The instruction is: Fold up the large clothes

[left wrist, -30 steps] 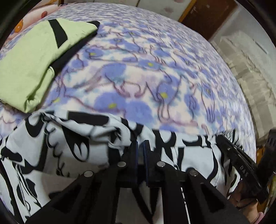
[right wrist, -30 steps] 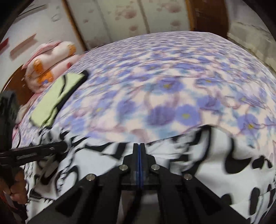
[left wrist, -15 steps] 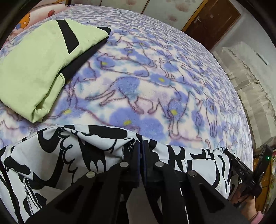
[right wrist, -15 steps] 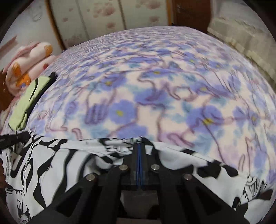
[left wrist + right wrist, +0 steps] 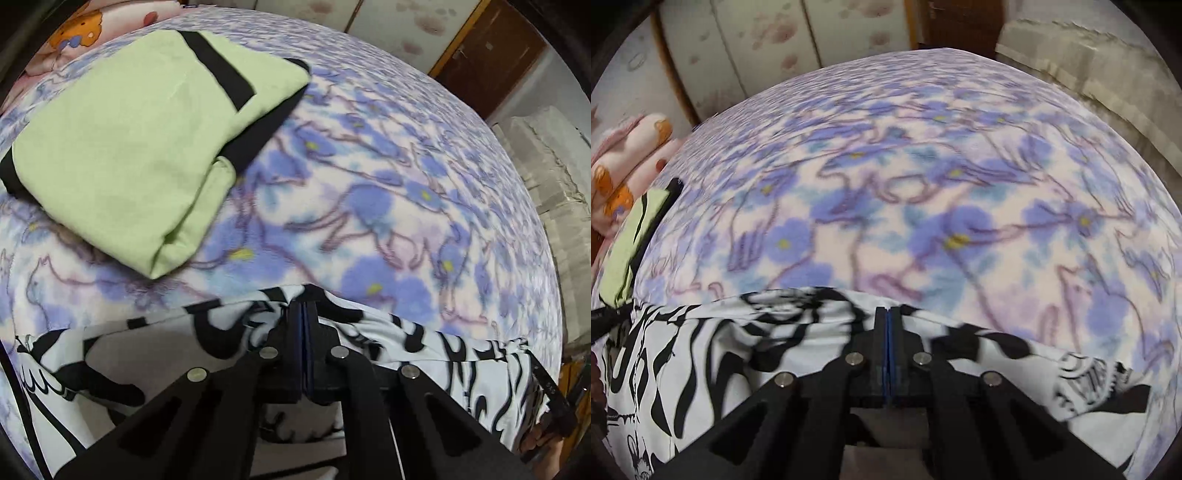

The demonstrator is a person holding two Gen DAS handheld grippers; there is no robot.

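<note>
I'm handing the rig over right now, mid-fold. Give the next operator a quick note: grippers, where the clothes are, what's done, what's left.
Left gripper: shut on the top edge of the black-and-white garment.
Right gripper: shut on the same edge, further along.
The garment hangs between both grippers over the near part of the floral blanket.
Done: a green garment lies folded on the blanket, far left.
Left: lay this one flat, fold it, set it by the green one, probably.
</note>
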